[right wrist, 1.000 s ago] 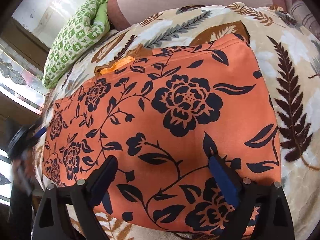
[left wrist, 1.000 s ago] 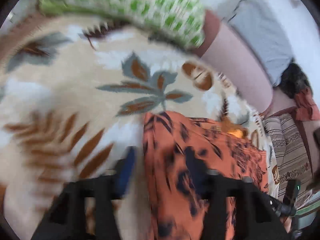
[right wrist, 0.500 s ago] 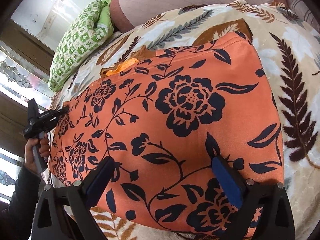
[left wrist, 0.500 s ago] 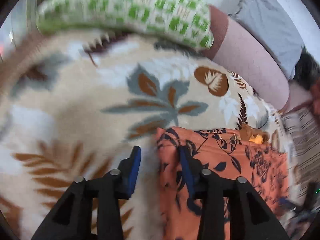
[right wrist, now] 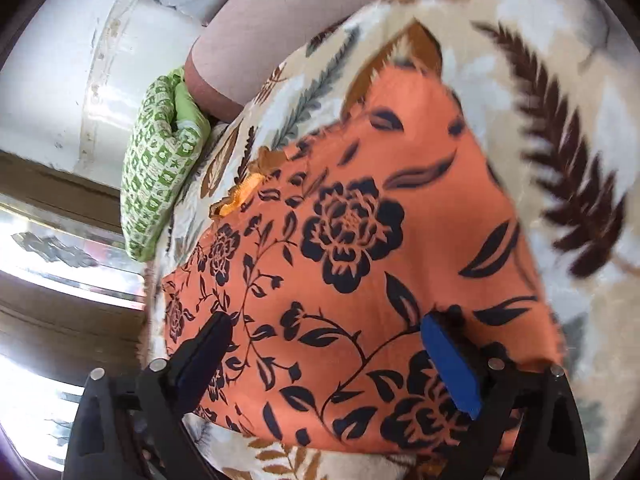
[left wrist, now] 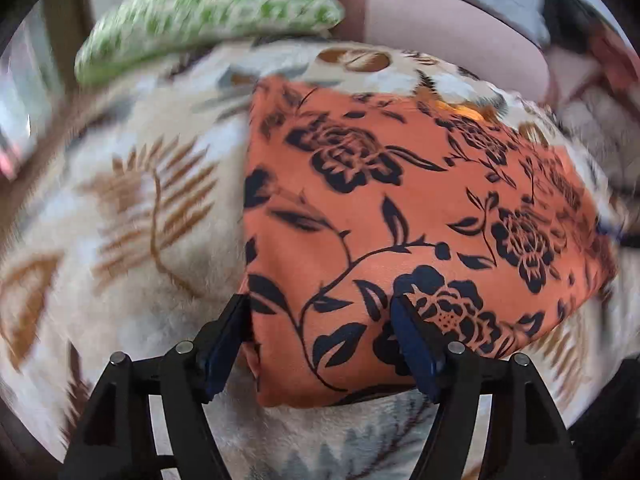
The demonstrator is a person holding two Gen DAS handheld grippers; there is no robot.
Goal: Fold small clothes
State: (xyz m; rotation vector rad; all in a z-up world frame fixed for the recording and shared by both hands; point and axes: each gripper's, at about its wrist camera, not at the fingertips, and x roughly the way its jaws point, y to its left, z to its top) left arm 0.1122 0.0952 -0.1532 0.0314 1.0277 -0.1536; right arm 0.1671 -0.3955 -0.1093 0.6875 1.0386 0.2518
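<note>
An orange garment with a dark floral print (left wrist: 400, 216) lies flat on a leaf-patterned blanket (left wrist: 132, 220); it also fills the right wrist view (right wrist: 360, 280). My left gripper (left wrist: 320, 320) is open, its jaws straddling the garment's near left corner just above the cloth. My right gripper (right wrist: 328, 344) is open over the garment's near edge, the cloth showing between its jaws. Neither holds anything.
A green-and-white patterned pillow (left wrist: 208, 12) lies at the head of the bed, also in the right wrist view (right wrist: 160, 176). A pink bolster (left wrist: 448, 36) sits beside it, also visible (right wrist: 280, 20). A window frame (right wrist: 48, 264) is at the left.
My left gripper has swung from the blanket at the garment's left edge to its near corner and opened wider. My right gripper has tilted and shifted over the near edge.
</note>
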